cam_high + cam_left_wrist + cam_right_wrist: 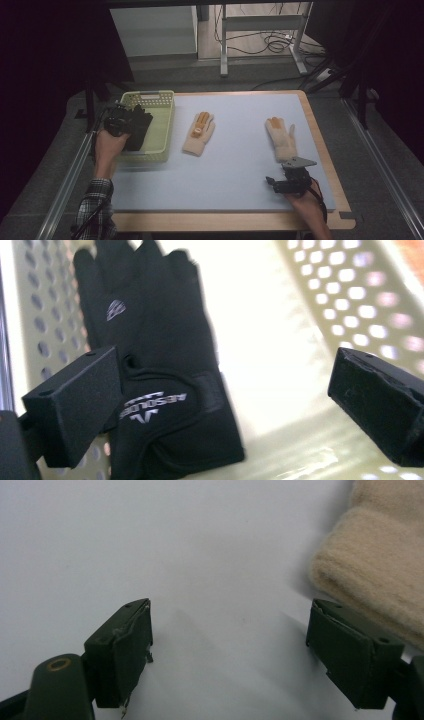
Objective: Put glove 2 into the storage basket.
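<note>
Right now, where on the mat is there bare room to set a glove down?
Bare mat lies between the two cream gloves, and along the near edge left of the right gripper. The green basket is crowded: black glove plus left gripper.

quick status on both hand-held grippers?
Left hand-held gripper: open, over black fabric glove in green plastic basket.
Right hand-held gripper: open, empty.

**Materials and finishes**

The pale green perforated plastic basket (320, 295) looks smooth and slightly glossy. The black fabric glove (165, 375) is matt. The cream knitted glove (380, 565) is fuzzy. The pale blue mat (235, 165) is smooth and matt.
</note>
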The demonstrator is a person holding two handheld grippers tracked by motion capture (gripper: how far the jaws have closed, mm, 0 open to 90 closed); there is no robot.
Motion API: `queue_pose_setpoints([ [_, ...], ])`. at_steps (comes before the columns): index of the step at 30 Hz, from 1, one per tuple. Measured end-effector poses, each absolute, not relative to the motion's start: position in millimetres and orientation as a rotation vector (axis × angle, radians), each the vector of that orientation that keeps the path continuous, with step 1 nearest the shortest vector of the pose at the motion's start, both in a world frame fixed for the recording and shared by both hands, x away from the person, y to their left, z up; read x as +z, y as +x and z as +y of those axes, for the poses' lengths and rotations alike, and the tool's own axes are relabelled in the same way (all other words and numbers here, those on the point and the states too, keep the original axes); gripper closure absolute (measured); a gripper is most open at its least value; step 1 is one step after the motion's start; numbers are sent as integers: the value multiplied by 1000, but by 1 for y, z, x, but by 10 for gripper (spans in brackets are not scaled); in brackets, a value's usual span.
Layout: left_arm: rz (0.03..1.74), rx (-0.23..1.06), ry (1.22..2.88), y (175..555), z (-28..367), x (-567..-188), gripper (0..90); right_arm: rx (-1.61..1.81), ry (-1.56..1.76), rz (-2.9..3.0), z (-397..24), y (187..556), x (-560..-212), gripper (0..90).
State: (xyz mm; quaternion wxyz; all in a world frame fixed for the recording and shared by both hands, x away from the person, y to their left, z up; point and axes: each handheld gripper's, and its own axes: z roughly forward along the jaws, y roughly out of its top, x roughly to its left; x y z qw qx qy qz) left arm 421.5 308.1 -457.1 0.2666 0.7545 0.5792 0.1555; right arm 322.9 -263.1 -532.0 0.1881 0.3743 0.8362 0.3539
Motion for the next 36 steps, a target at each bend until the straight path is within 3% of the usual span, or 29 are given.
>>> queue_pose_setpoints([
  [19,1080,466,1973,325,242,-445,15,991,1056,2354,-263,323,-532,185],
  [28,949,475,1994,286,203,-472,19,992,1055,2354,-263,323,-532,186],
  [36,966,458,2053,280,182,-514,20,993,1056,2354,-263,323,-532,186],
])
